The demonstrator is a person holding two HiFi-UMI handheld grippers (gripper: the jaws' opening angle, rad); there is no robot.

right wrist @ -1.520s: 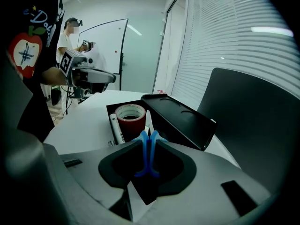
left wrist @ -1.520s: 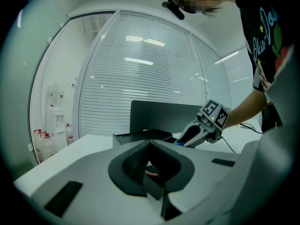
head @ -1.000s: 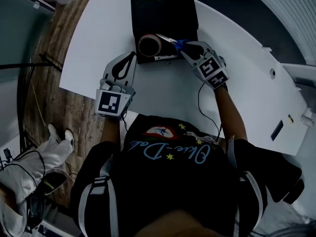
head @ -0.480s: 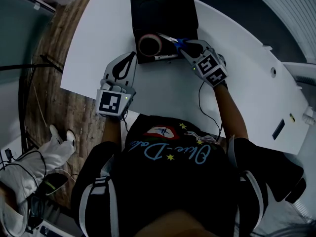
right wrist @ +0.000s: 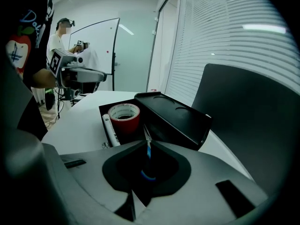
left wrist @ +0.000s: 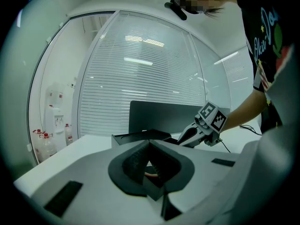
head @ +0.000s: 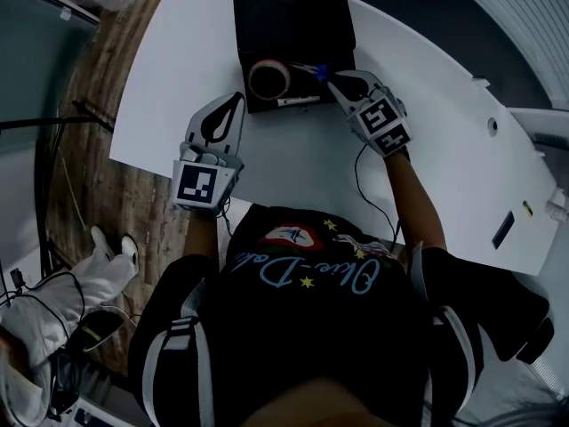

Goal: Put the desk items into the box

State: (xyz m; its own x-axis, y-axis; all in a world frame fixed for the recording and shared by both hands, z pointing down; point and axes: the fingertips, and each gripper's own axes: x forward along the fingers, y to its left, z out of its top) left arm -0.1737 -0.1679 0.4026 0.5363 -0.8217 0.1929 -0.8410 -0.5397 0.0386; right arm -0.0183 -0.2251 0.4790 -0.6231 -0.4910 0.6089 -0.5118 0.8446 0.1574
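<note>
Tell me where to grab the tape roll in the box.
Pinch the tape roll by its ring wall from straight above, one jaw in the centre hole, one outside. It lies flat, hole up, so its wall is the only edge to clamp. Take the side nearest the open lid: the marker and the scissors crowd the other sides.

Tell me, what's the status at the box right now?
Left gripper shut, empty. Right gripper jaws just closed further, gripping blue-handled scissors over black box. Tape roll, marker already inside. Nothing blocking.
</note>
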